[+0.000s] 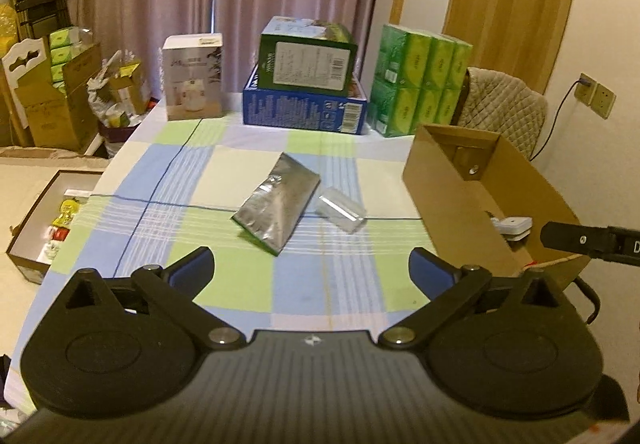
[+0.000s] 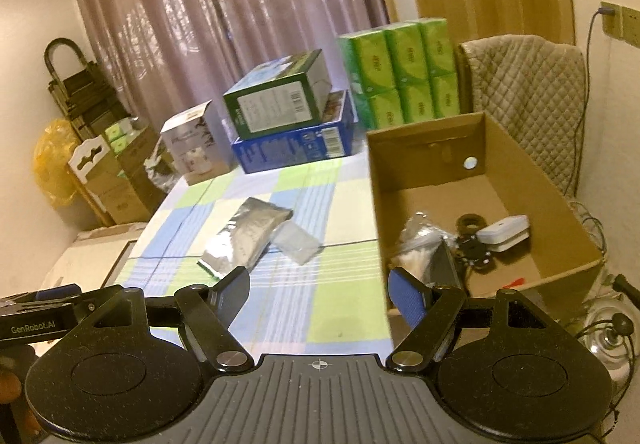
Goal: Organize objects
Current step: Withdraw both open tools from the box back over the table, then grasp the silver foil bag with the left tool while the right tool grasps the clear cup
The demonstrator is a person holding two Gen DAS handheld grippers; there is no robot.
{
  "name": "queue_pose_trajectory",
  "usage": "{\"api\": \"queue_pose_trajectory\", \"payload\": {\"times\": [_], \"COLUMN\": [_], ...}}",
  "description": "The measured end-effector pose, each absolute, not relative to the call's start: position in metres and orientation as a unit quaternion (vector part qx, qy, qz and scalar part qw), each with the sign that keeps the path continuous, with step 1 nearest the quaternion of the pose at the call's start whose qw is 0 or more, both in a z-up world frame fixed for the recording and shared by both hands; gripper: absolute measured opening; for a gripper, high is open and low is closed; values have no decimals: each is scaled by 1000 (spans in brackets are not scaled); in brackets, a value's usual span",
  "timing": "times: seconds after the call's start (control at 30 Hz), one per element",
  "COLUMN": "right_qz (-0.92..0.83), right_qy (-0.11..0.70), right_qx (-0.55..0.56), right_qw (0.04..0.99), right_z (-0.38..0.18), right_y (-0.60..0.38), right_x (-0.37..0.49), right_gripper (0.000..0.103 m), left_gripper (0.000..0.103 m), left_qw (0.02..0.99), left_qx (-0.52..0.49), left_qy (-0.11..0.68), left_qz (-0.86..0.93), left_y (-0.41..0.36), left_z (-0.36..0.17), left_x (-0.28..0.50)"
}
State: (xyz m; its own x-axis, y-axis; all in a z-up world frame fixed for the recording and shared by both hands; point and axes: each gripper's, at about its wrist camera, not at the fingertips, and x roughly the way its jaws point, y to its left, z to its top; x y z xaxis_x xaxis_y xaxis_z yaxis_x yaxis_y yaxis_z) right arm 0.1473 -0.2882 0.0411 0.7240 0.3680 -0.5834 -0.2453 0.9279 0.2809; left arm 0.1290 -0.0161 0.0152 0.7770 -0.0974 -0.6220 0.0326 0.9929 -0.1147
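Both hand-held grippers hover over the checked surface (image 1: 248,148) with jaws spread wide, holding nothing. Ahead of the left hand-held gripper (image 1: 311,271) lie a silver foil pouch (image 1: 276,202) and, touching it, a small clear packet (image 1: 341,213). The right hand-held gripper (image 2: 318,290) straddles the near wall of an open cardboard box (image 2: 436,148) on its right side.

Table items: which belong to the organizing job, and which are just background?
Job:
silver foil pouch
clear plastic packet
open cardboard box, already holding small items
both tongs, open: left, right

Background:
stacked green and blue boxes
green tissue packs
white carton
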Motion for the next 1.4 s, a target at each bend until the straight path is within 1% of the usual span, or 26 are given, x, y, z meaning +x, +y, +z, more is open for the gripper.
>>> {"api": "queue_pose_trajectory", "payload": {"times": [0.5, 0.77, 1.1, 1.27, 1.4], "right_qz": [190, 205, 229, 229, 225], "right_qy": [345, 351, 359, 368, 375], "right_qx": [76, 42, -9, -28, -41], "right_qw": [916, 913, 905, 901, 899], "right_z": [28, 14, -27, -55, -74], "right_y": [-254, -227, -188, -180, -175], "right_x": [151, 164, 222, 262, 292], "right_gripper": [74, 74, 74, 74, 73], "left_gripper": [102, 102, 102, 102, 101], "left_qw": [935, 937, 931, 919, 915], "left_qx": [-48, -17, -1, 2, 7], "left_qy": [351, 349, 365, 392, 397], "left_qz": [-16, -13, -20, -40, -63], "left_y": [10, 22, 46, 47, 40], "left_z": [2, -11, -44, -68, -80], "left_x": [130, 146, 214, 260, 299]}}
